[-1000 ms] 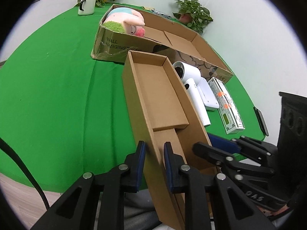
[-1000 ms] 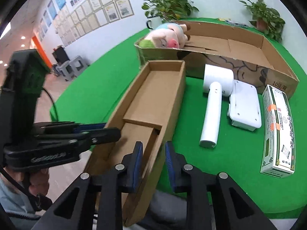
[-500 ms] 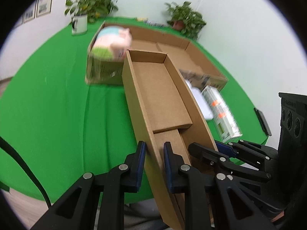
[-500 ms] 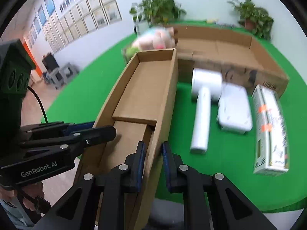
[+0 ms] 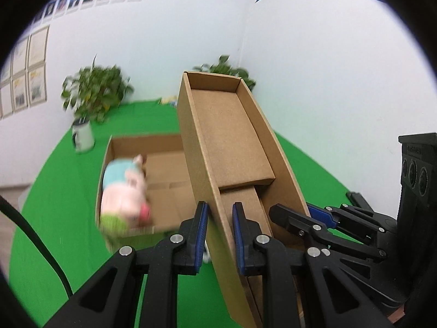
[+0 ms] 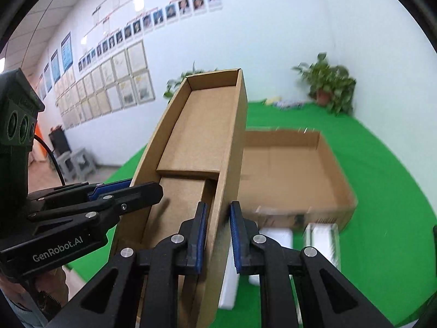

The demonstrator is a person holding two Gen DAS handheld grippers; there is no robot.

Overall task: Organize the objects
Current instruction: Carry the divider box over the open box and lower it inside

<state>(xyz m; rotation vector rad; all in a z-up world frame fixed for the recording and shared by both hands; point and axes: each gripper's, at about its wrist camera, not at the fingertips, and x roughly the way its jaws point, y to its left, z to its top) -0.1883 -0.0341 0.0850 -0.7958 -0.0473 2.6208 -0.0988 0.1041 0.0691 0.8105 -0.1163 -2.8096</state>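
Left fingers: clamped on the narrow box's left wall.
Right fingers: clamped on its right wall.
Narrow box: held raised and tilted, clear of the tabletop; two grips likely for steadiness.
Behind: big carton with plush pig.
Change: box lifted from lying flat; view blurred.

Bright even light, motion-blurred background, fisheye-warped edges
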